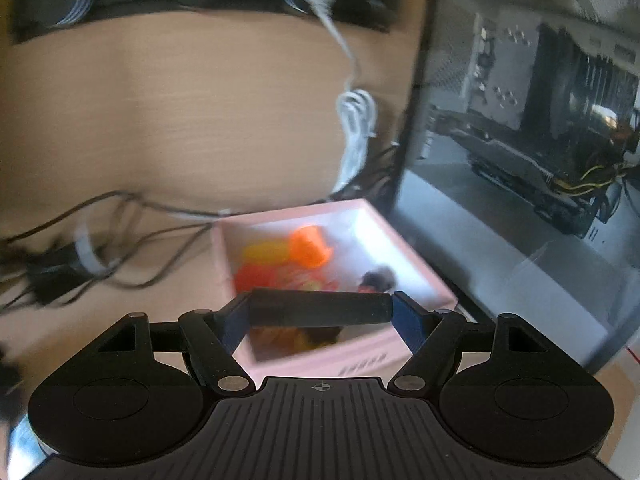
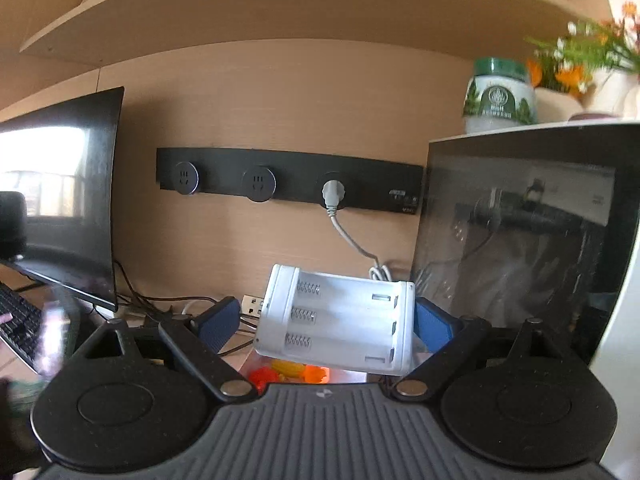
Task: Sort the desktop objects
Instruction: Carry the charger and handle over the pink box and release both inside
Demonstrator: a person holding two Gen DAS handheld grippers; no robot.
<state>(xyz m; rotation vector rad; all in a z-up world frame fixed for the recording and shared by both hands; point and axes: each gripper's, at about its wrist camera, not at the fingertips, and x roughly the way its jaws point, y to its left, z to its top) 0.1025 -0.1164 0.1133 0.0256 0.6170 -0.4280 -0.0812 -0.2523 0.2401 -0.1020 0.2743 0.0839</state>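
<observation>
- Two views split the scene for you: your left wrist view looks down into a pink box [image 1: 400, 236] holding orange and yellow toys [image 1: 308, 246], while your right wrist view faces the wooden back panel with its black socket strip [image 2: 288, 180], a dark monitor [image 2: 68, 196] and a shelf overhead.
- Your left gripper [image 1: 320, 312] pinches a black cylinder [image 1: 320, 310] crosswise between its blue pads, right above the box's near side.
- Your right gripper [image 2: 324, 322] pinches a white battery holder [image 2: 336, 316], tilted, its three empty slots with springs facing you.
- Blur hides the finer detail of the toys.
- Room to your right is tight: a glass-sided computer case [image 1: 520, 140] stands just beside the box.
- Loose cables [image 1: 100, 240] lie on the desk left of the box.
</observation>
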